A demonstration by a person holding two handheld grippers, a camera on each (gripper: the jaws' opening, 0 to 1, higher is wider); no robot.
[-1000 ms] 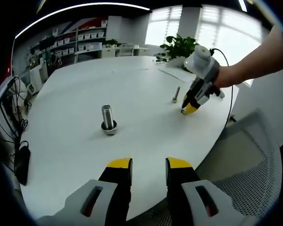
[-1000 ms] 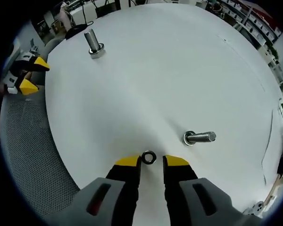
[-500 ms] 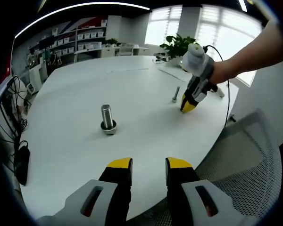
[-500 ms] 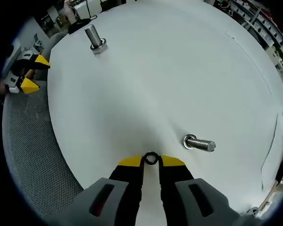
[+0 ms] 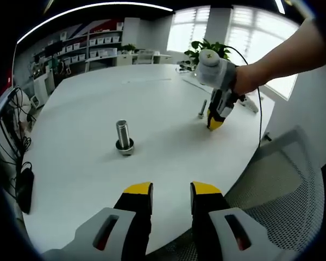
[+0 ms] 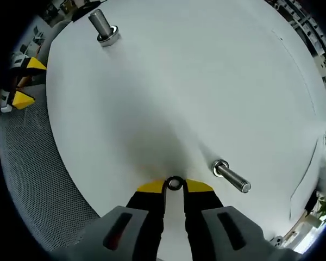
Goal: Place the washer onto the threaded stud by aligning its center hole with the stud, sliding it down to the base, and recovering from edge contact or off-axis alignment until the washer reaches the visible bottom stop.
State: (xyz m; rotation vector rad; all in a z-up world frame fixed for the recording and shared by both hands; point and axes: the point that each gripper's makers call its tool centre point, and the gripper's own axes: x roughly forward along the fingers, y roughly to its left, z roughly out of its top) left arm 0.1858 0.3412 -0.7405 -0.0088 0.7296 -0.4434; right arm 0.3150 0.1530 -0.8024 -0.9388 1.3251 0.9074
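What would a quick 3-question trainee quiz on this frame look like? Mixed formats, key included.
1. True or false: the right gripper has its yellow tips closed on the washer.
2. Multiple choice: the larger stud near the left gripper is A) lying flat, B) standing upright on its base, C) held in the jaws.
3. Short answer: what lies beside the washer in the right gripper view?

Key:
1. True; the tips pinch the small ring at the table.
2. B.
3. A smaller threaded bolt, apart from the washer, not touching it.
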